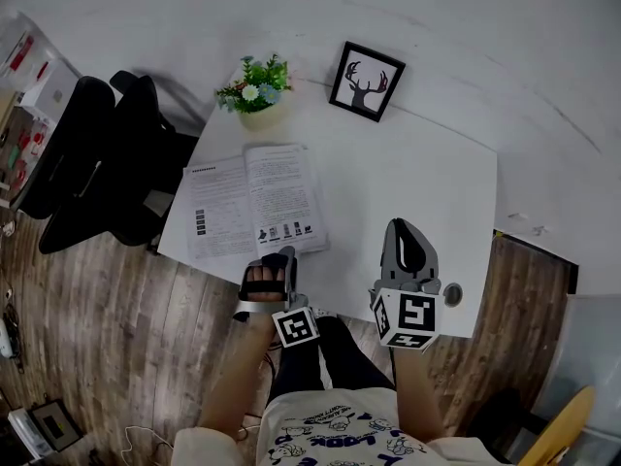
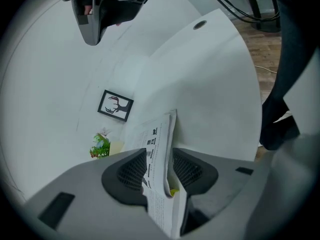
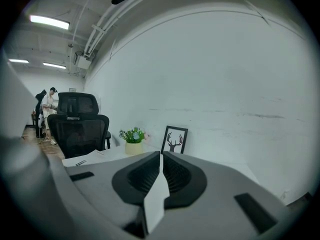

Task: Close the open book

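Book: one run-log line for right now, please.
book: open on table | left gripper: jaws apart, its near-edge pages between them | right gripper: jaws together, over table

A potted plant (image 1: 257, 93) and deer picture (image 1: 366, 81) stand on a white table (image 1: 417, 183).

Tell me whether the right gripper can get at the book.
Probably yes. The right gripper is over bare table beside the book, with nothing between them. The left gripper straddles the book's near corner, so that spot is crowded.
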